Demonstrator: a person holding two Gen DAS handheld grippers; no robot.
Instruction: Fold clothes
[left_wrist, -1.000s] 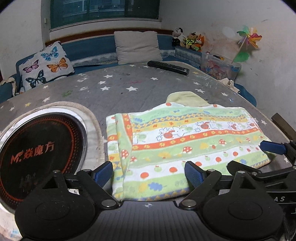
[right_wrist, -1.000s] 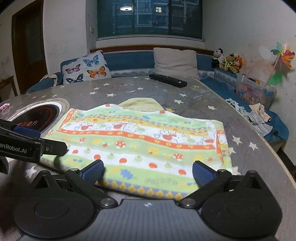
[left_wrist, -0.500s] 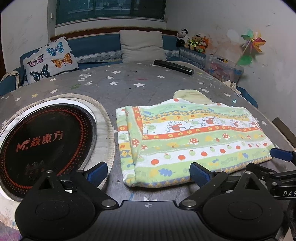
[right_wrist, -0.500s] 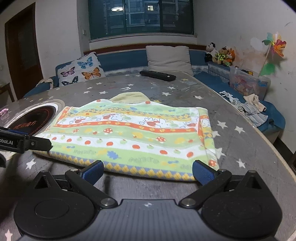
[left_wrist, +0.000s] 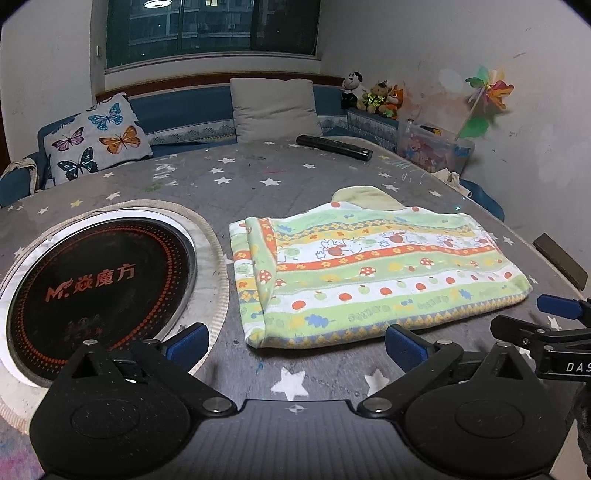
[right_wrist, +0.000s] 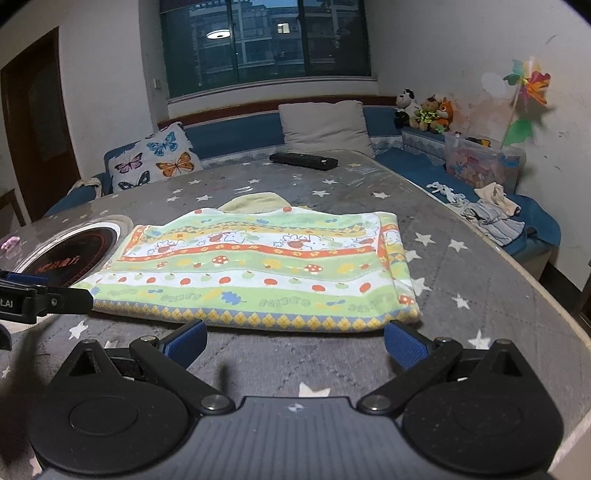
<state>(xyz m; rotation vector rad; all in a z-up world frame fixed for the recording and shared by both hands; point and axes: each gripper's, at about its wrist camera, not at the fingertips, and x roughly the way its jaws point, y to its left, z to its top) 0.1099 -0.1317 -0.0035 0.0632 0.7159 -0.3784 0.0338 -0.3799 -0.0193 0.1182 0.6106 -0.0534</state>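
This is a lived-in room of a home, at night. A dark window (right_wrist: 266, 40) reflects a ceiling lamp and shows lit flats opposite. Below it a blue cushioned bench seat (right_wrist: 236, 138) runs along the wall and round the corner, carrying a butterfly-print pillow (left_wrist: 98, 142), a plain grey cushion (left_wrist: 275, 107) and a row of soft toys (right_wrist: 424, 109). A paper pinwheel (right_wrist: 528, 83) stands over a clear box of toys (right_wrist: 480, 164), with loose laundry (right_wrist: 487, 214) on the seat. The star-patterned tabletop (left_wrist: 184, 184) has a round cooktop (left_wrist: 98, 280) set into its left edge and a remote control (left_wrist: 334, 147) near its far edge.
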